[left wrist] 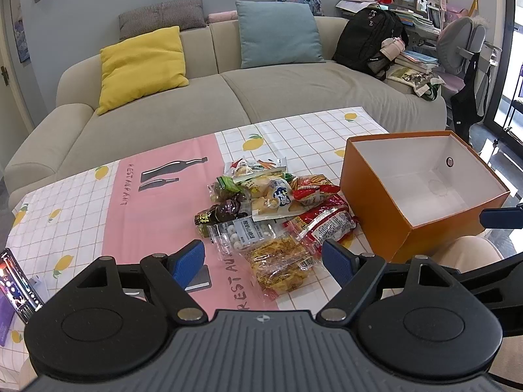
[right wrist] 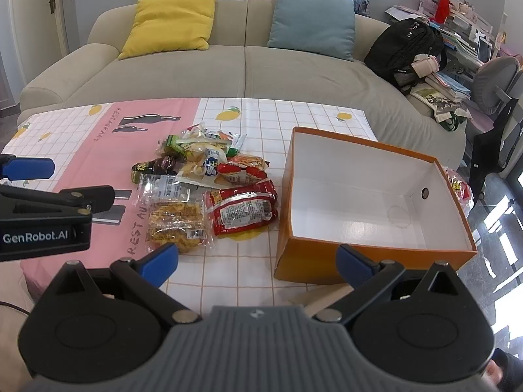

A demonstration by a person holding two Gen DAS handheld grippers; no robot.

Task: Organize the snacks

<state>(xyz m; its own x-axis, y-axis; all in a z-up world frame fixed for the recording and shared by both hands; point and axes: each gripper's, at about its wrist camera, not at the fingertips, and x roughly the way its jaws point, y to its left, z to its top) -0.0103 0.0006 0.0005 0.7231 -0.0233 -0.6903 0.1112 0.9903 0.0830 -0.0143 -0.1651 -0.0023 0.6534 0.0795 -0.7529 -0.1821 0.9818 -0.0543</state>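
Note:
A heap of snack packets (left wrist: 271, 209) lies on the table's middle, among them a red bag (left wrist: 327, 228), a yellow crisp pack (left wrist: 281, 264) and a clear candy pack (left wrist: 242, 233). An empty orange box (left wrist: 421, 192) with a white inside stands to their right. My left gripper (left wrist: 264, 263) hangs open just in front of the yellow pack, holding nothing. In the right wrist view the heap (right wrist: 209, 183) sits left of the box (right wrist: 369, 199). My right gripper (right wrist: 258, 261) is open and empty, hovering before the box's near left corner.
A checked lemon-print cloth with a pink band (left wrist: 157, 202) covers the table. A phone (left wrist: 19, 287) stands at the near left edge. A beige sofa (left wrist: 202, 98) with cushions and a black backpack (left wrist: 369, 39) lies behind. A red packet (right wrist: 459, 189) lies beyond the box.

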